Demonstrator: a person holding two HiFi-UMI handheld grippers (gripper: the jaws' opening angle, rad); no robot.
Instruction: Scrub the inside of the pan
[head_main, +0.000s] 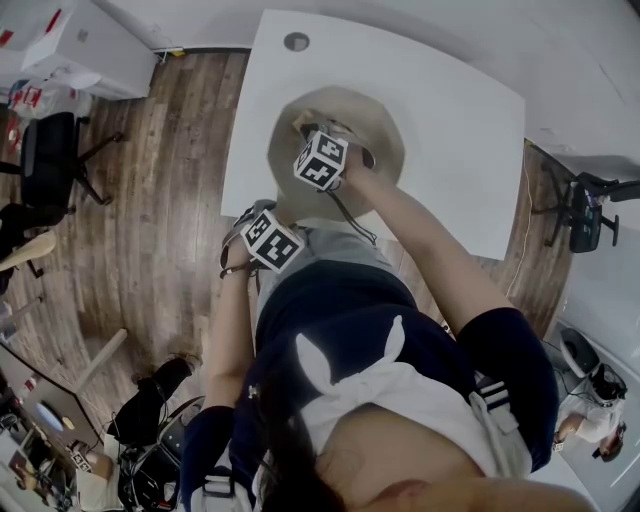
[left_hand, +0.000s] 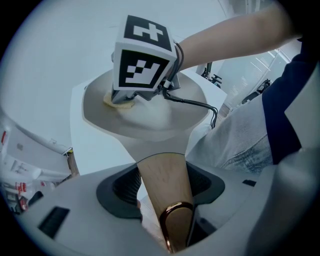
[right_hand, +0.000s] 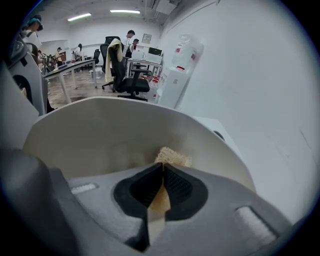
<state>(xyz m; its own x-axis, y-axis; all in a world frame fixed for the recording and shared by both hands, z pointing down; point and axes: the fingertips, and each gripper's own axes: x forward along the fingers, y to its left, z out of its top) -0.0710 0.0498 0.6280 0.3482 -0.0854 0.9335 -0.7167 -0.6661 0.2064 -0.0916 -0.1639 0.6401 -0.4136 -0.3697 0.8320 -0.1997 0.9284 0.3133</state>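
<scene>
Nearest, the left tongs (left_hand: 164, 186) are clamped on the pan's wooden handle (left_hand: 157, 170), 1 dark ribbed pad pressing each side of it. A coppery metal loop (left_hand: 175, 220) sits at the near end of the handle, below the grip. In the head view these tongs point steeply down at the near edge of the white tabletop (head_main: 450, 130), close against the person's body.

Just beyond, the cream-coloured pan (head_main: 380, 125) rests on the tabletop with its handle pointing back toward the person. It lies toward the near left part of the tabletop, its bowl open upward.

The right tongs (right_hand: 162, 175) reach down into the pan. Their 2 pads are drawn nearly together, pinching a thin tan sponge (right_hand: 173, 157), whose rough edge sticks out past the tips and lies against the inner wall of the pan on its far left side. The black-and-white marker cube (left_hand: 145, 57) on these tongs stands above the pan's bowl, and a black cable (left_hand: 195, 103) trails from it to the right, over the rim.

Farther off, a small round hole (head_main: 296, 41) shows near the far left corner of the tabletop. Left of the tabletop is a wooden floor (head_main: 170, 180) with a black office chair (head_main: 50, 150) on it.
</scene>
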